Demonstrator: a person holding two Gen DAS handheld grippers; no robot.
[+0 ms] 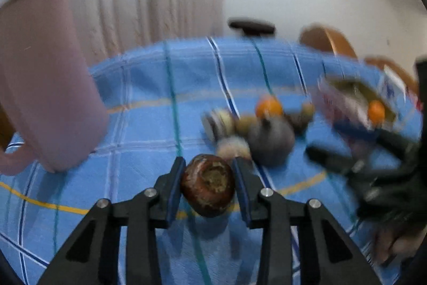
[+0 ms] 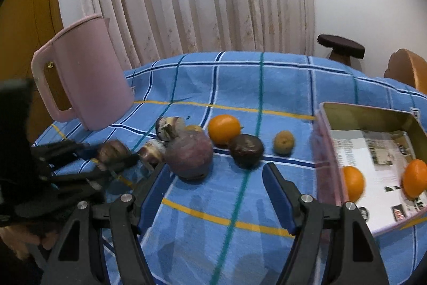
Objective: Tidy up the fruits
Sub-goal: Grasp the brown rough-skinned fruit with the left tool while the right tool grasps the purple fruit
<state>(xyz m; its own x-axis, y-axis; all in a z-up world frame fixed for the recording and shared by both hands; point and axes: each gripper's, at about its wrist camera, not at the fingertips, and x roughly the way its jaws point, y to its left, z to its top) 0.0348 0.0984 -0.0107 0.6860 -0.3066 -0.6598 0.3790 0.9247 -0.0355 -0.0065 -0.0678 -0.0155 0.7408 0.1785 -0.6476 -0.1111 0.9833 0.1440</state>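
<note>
Now the left tongs [image 1: 208, 184] clamp a brown fruit [image 1: 207, 184] just above the blue checked desk [image 1: 149, 98]. At two o'clock, the right tongs [image 2: 214, 195] gape empty; beyond them lie loose fruits [image 2: 192, 154], an orange [image 2: 223, 128], and the pink tray [image 2: 324, 151] at three o'clock.

The left wrist view is smeared by motion on its right side: the box [image 1: 357, 108], the fruit pile [image 1: 256, 124] and the right gripper [image 1: 333, 156] lose their edges. The pink jug [image 1: 45, 87] is cut off at the left edge. In the right wrist view, the box [image 2: 373, 178] runs off the right edge, and the left gripper [image 2: 117, 154] at mid left is blurred, half hiding a brown fruit [image 2: 112, 148].
</note>
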